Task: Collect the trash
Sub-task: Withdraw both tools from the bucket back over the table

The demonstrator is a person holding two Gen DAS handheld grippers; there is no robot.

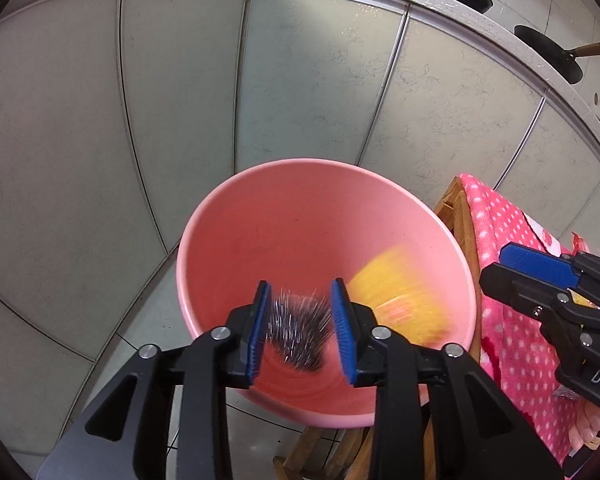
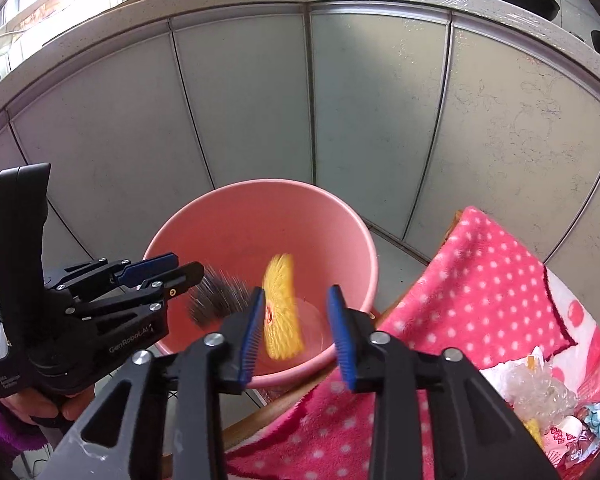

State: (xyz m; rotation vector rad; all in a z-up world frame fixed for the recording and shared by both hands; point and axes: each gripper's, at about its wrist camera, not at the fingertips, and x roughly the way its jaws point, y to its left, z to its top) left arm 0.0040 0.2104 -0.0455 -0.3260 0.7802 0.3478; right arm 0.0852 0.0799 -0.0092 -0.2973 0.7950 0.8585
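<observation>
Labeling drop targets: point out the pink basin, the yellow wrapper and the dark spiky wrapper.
pink basin (image 1: 300, 216): left wrist view, bare inner wall.
yellow wrapper (image 2: 282, 312): right wrist view, middle of the blurred piece.
dark spiky wrapper (image 1: 298, 328): left wrist view, its centre.

Pink bucket (image 1: 300, 216) mouth open; wrappers (image 1: 400, 300) blurred, seemingly inside.

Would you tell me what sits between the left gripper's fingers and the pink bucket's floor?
A blurred dark speckled wrapper is dropping from the open left gripper into the pink bucket, beside a yellow wrapper; the left wrist view shows it.
</observation>
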